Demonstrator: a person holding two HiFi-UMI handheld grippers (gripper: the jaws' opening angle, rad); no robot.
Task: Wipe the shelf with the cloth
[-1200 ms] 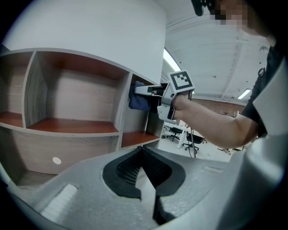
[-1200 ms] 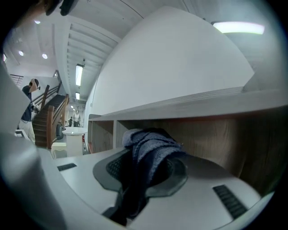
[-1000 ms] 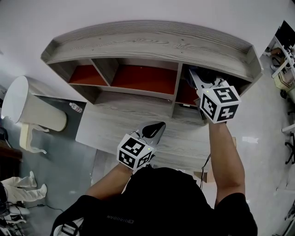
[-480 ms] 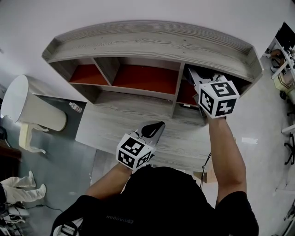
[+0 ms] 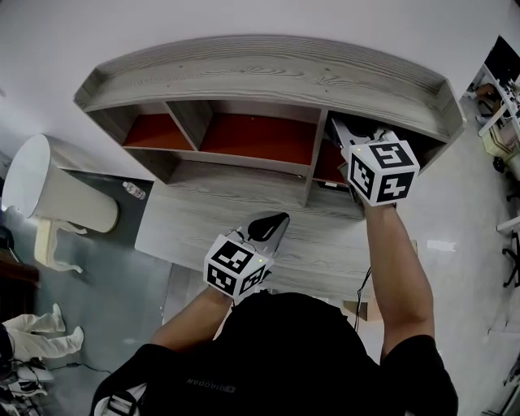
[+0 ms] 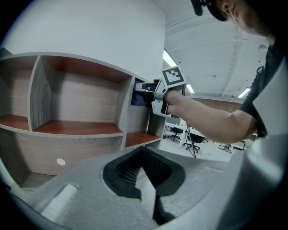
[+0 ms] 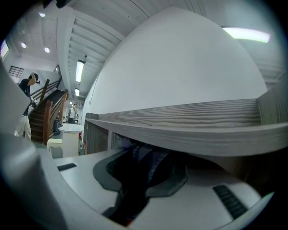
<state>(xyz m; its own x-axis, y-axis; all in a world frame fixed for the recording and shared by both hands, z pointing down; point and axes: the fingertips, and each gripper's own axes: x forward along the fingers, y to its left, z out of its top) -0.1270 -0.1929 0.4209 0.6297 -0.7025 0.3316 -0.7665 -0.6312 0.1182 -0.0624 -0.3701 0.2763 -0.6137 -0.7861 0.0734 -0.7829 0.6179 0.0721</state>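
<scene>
Stood against a white wall [image 5: 244,20] as a grey wood-grain shelf [image 5: 188,122], set on a matching desk top [image 5: 219,223]. Carried a top board [image 5: 268,77] with raised edges. Split by upright panels into a left bay [image 5: 150,130], a middle bay [image 5: 260,138] and a right bay [image 5: 329,166], each floored in red-brown. Showed a small round pale cap [image 6: 60,161] on the back panel below. Housed a dark cloth [image 7: 146,164] in the right bay, perhaps touching the top board's underside.

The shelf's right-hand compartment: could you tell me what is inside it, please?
The right gripper reaches in, shut on a dark cloth. The compartment floor shows reddish; the back wall is hidden behind them.
</scene>
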